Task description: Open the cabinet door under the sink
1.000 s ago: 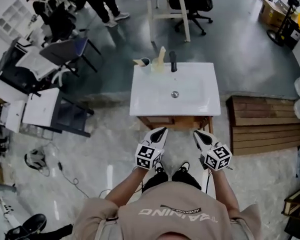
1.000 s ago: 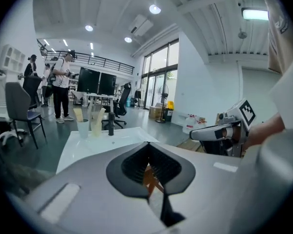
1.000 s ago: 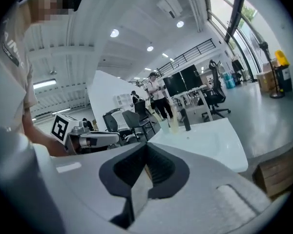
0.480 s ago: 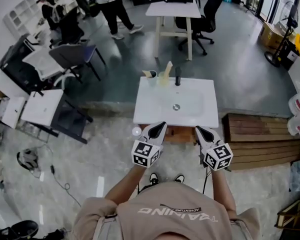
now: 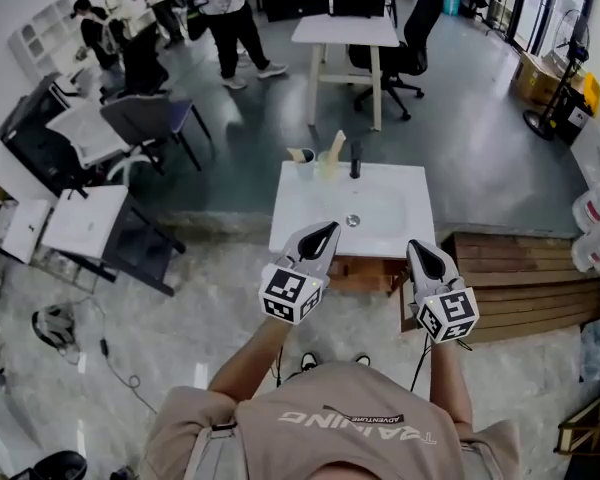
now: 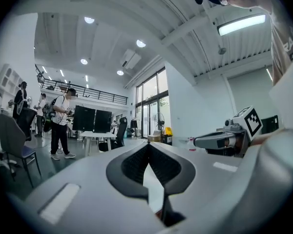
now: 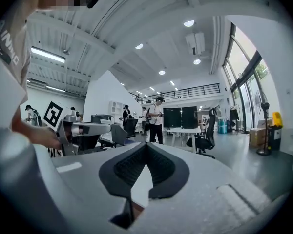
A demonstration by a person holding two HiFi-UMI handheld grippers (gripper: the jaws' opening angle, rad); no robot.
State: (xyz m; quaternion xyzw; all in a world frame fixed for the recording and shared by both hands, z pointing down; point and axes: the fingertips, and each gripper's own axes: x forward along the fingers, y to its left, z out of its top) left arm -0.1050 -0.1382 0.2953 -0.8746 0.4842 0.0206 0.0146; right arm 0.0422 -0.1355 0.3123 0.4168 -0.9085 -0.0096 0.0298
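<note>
So, both grippers sit just below the middle of the head view. My left gripper (image 5: 323, 233) has its jaws pressed together on nothing, and my right gripper (image 5: 421, 252) is the same. The wooden cabinet (image 5: 365, 273) shows between them, under the white sink (image 5: 400, 193). Can't really see its door from up here.
</note>
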